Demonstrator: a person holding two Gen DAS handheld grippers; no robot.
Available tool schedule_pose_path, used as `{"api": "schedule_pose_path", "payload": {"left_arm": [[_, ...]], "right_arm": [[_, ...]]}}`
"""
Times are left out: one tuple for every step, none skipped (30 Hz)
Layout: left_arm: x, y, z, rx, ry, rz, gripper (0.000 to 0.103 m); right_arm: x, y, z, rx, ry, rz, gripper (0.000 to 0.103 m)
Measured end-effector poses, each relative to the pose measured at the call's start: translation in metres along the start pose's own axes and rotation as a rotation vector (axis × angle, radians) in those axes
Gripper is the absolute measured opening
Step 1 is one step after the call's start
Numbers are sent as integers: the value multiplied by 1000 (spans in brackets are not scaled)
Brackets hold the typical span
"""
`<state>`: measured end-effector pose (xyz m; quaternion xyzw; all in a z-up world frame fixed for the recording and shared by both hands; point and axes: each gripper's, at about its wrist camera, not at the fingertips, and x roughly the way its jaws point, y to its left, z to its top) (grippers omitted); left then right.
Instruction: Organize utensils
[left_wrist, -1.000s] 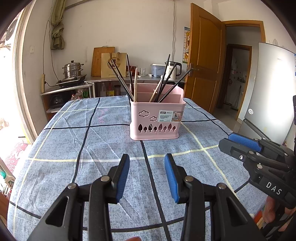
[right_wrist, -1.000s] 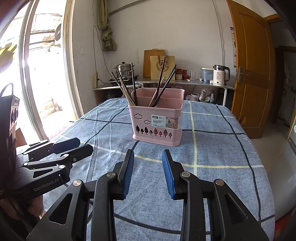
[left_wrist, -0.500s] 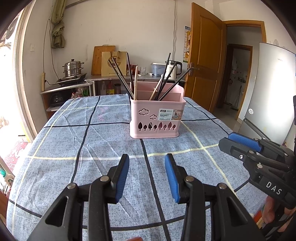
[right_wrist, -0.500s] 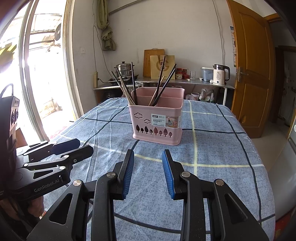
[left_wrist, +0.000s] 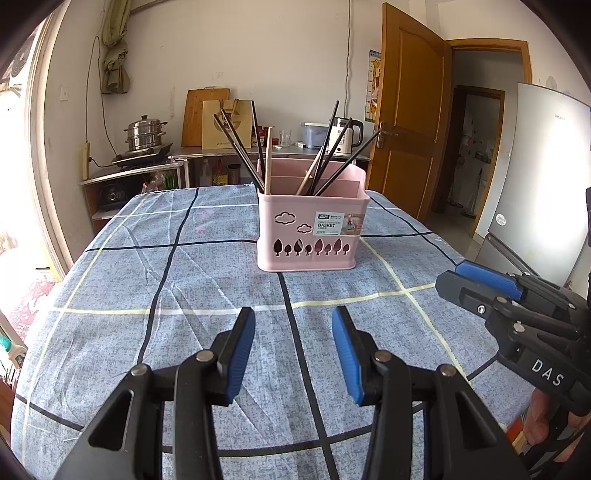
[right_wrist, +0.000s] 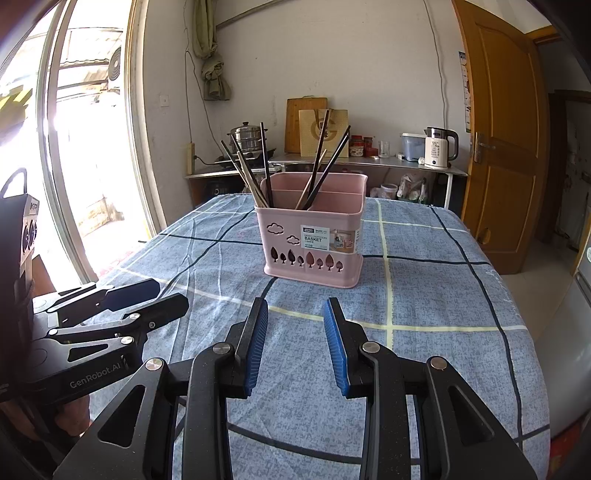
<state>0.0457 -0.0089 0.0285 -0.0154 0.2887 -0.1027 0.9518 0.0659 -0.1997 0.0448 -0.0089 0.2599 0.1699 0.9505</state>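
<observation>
A pink utensil basket (left_wrist: 310, 236) (right_wrist: 314, 251) stands upright in the middle of the table. Dark and wooden chopsticks (left_wrist: 243, 151) (right_wrist: 247, 166) lean in its left compartment. More chopsticks (left_wrist: 332, 147) (right_wrist: 325, 158) lean in the middle one. My left gripper (left_wrist: 292, 317) (right_wrist: 168, 293) hovers over the cloth short of the basket, its jaws opening with nothing between them. My right gripper (right_wrist: 296, 306) (left_wrist: 456, 275) hangs beside it at the same distance from the basket, open and empty.
A blue checked cloth (left_wrist: 184, 295) covers the table to its edges. Behind the table a counter holds a steamer pot (left_wrist: 144, 134) and a kettle (left_wrist: 347, 134). A wooden door (left_wrist: 406, 129) and a fridge (left_wrist: 546, 184) stand to the right, a bright window (right_wrist: 92, 147) to the left.
The left gripper's jaws have spread slightly wider. Both hands and the basket stay where they were.
</observation>
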Motion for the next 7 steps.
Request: {"api": "schedule_pose_path", "payload": {"left_arm": [[0, 0, 0, -1, 0, -1, 45], [0, 0, 0, -1, -2, -1, 45], [0, 0, 0, 0, -3, -2, 45], [0, 0, 0, -1, -3, -3, 45], [0, 0, 0, -1, -3, -2, 45], [0, 0, 0, 0, -4, -1, 45], [0, 0, 0, 1, -4, -2, 45]], "right_arm": [[0, 0, 0, 0, 0, 0, 32], [0, 0, 0, 1, 0, 0, 32], [0, 0, 0, 1, 0, 0, 32], [0, 0, 0, 1, 1, 0, 32], [0, 0, 0, 1, 1, 0, 32], [0, 0, 0, 0, 1, 0, 32], [0, 0, 0, 0, 1, 0, 32]]}}
